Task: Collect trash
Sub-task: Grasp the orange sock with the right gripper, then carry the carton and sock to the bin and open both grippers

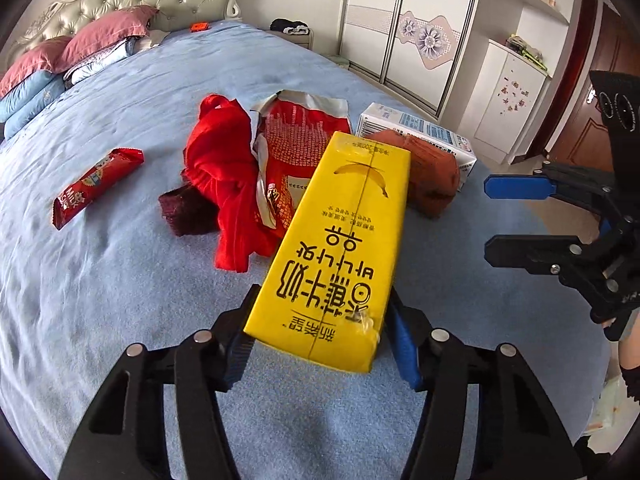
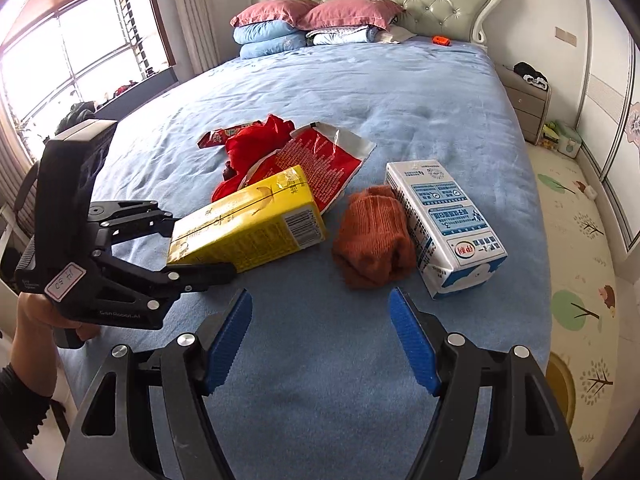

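Yellow milk carton (image 1: pixel 340 248) fills the left wrist frame's centre, long axis running away from the left gripper (image 1: pixel 320 316), whose pads clamp its near end.

In the right wrist view the right gripper (image 2: pixel 320 332) gapes empty; the blue-and-white carton (image 2: pixel 444 228) lies upper right, long axis angled toward it.

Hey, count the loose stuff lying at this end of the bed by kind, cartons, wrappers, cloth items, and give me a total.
Cartons: 2, yellow carton and white carton
Wrappers: 2, snack bar and torn red bag
Cloth items: 3, red cloth, orange knit, dark red piece
Total: 7
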`<action>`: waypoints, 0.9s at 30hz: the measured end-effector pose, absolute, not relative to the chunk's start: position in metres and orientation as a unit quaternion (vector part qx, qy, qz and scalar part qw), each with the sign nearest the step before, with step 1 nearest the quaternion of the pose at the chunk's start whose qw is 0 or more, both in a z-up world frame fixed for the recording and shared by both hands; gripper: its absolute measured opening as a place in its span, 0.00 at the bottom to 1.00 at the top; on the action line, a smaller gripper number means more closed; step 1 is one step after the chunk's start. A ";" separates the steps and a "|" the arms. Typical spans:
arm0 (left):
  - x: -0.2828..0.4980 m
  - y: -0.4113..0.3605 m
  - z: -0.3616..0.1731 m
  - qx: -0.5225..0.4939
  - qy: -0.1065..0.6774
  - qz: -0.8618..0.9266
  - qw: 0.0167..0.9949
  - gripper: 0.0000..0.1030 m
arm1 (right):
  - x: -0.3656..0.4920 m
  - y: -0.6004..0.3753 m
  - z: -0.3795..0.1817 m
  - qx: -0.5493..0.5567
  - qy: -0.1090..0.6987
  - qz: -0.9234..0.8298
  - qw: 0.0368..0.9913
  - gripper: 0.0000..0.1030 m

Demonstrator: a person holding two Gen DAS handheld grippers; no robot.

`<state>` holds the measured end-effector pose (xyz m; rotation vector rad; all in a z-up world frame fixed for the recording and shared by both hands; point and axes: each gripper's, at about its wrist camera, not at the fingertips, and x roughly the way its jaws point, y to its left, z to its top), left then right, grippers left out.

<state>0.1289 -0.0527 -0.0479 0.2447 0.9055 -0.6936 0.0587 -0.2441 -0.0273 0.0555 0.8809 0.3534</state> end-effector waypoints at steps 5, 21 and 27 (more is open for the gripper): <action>0.123 -0.052 -0.047 0.121 0.425 -0.330 0.834 0.55 | 0.075 -0.248 -0.030 0.028 0.424 0.148 0.893 0.67; 0.120 -0.056 -0.043 0.115 0.416 -0.335 0.837 0.53 | 0.094 -0.248 -0.040 0.001 0.428 0.120 0.896 0.20; 0.098 -0.058 -0.028 0.113 0.406 -0.340 0.841 0.51 | 0.056 -0.254 -0.020 0.009 0.409 0.142 0.901 0.20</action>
